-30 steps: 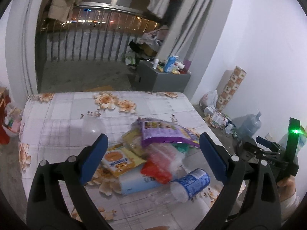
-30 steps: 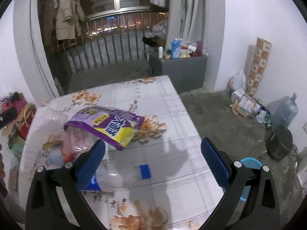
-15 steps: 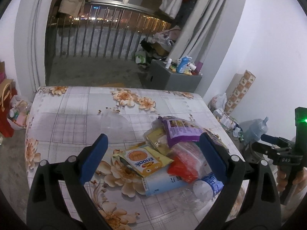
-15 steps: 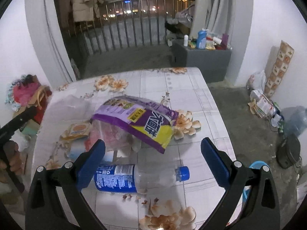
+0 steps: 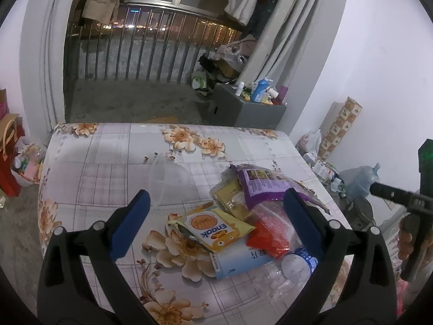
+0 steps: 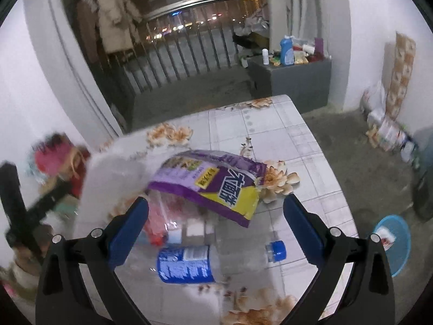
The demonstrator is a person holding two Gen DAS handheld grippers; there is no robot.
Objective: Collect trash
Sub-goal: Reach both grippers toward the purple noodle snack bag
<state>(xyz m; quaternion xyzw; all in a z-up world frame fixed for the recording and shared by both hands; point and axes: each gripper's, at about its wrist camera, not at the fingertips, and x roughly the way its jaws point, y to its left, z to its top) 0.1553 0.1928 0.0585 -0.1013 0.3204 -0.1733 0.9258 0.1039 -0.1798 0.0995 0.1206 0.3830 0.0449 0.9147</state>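
Observation:
A heap of trash lies on the flowered tabletop. In the left wrist view it holds a purple snack bag, a yellow "Enaok" packet, a red wrapper, a pale blue pack and a clear bottle. My left gripper hovers open above the heap, empty. In the right wrist view the purple bag lies beyond the clear bottle with blue label and blue cap. My right gripper is open over the bottle, empty. A clear plastic bag rests left of the heap.
A blue bin stands on the floor right of the table. A grey cabinet with bottles stands by the balcony railing. Bags and a water jug crowd the right wall. Red bags sit on the floor at left.
Both grippers have moved over the table, so the heap has shifted right and lower in the left wrist view. In the right wrist view the bottle now lies between the open fingers.

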